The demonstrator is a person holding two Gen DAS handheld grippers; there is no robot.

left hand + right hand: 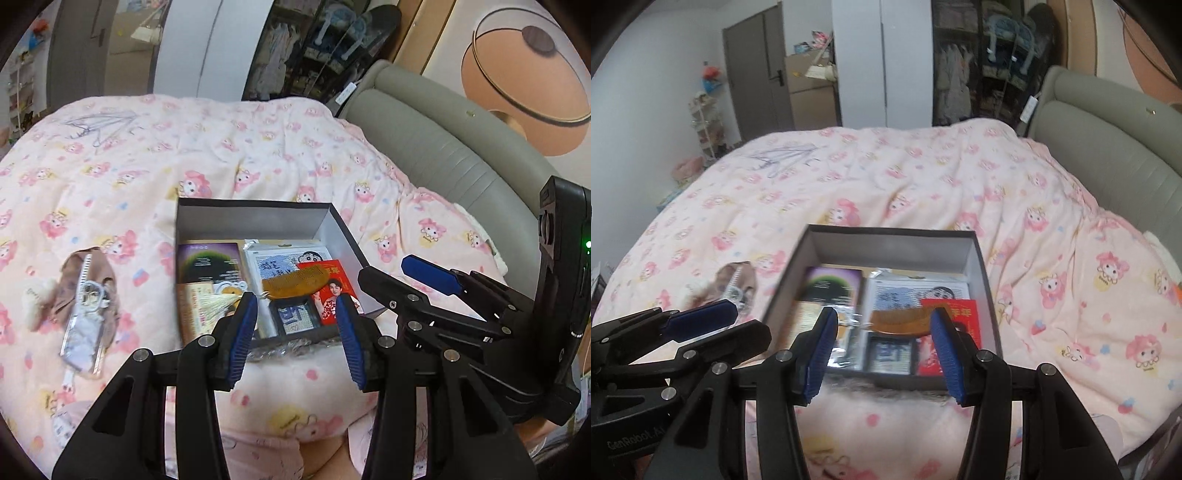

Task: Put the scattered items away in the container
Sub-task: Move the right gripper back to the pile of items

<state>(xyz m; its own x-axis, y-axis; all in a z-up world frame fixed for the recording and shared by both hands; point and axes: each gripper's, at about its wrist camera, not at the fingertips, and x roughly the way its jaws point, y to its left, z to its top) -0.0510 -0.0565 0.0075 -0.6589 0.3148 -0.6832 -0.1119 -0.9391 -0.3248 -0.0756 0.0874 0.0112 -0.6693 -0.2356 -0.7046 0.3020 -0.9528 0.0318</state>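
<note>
A grey open box (255, 218) (982, 273) lies on the pink bed. Inside are a wooden comb (295, 282) (897, 319), a red card (334, 291) (956, 314), a purple booklet (208, 260) (831, 286), a small framed picture (293, 317) (888, 352) and printed packets. My left gripper (295, 336) is open and empty over the box's near edge. My right gripper (882, 350) is open and empty, also at the near edge. Left of the box lie a brown cloth (101, 275) (748, 277) and a clear packet with a keyring (83, 328).
The pink cartoon-print duvet (258, 147) (923, 184) covers the bed. Wire hangers (99, 127) (783, 157) lie at its far side. A grey padded headboard (443, 147) (1108, 140) stands on the right. The right gripper shows in the left wrist view (443, 295).
</note>
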